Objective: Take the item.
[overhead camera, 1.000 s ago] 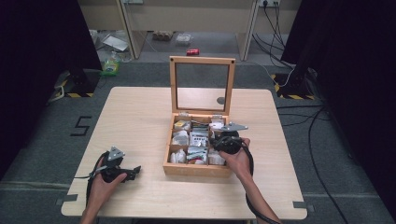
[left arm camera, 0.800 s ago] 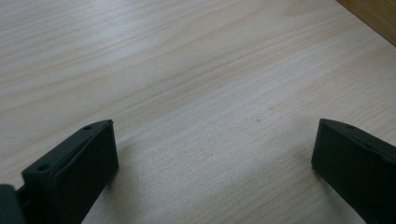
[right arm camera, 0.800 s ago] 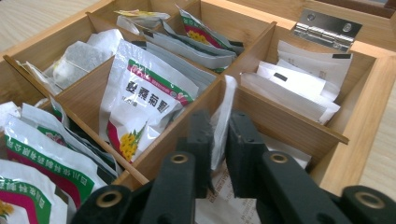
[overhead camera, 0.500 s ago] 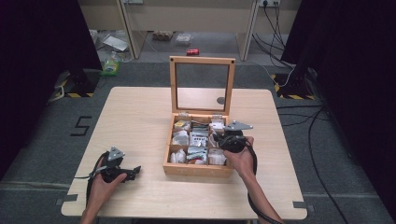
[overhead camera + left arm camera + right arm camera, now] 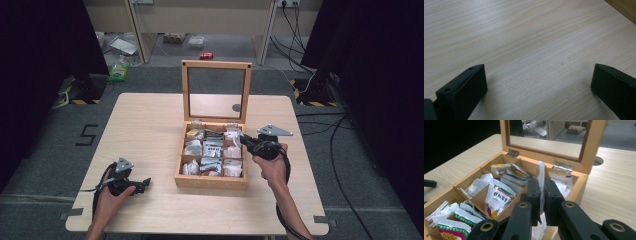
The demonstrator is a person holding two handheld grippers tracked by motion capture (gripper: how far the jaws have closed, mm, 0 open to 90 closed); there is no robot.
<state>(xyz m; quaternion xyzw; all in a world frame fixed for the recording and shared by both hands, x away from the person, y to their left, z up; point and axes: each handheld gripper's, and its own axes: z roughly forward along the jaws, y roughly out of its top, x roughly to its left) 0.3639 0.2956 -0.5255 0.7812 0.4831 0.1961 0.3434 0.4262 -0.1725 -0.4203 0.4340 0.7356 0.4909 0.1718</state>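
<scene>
Tabletop (image 5: 150,125): pale wood, smooth, matt, fine straight grain plain in the left gripper view. Box (image 5: 210,181): warmer wood, light satin sheen; lid (image 5: 594,142) a wooden frame round a clear glossy pane. Hinges (image 5: 563,167): bright metal, screwed. Sachets (image 5: 499,195): glossy paper or foil, printed, some plain white. Right hand-held gripper (image 5: 541,192): matt black plastic, brass-looking rivets; a thin white sachet (image 5: 541,182) between its jaws. Floor (image 5: 50,150): grey, rough, carpet-like.

Floor marking (image 5: 88,134) left of desk (image 5: 150,130): white "5". Sachet (image 5: 499,198) just left of right gripper's jaws, in wooden box (image 5: 579,187): printed characters, too blurred to read. No other legible text.
</scene>
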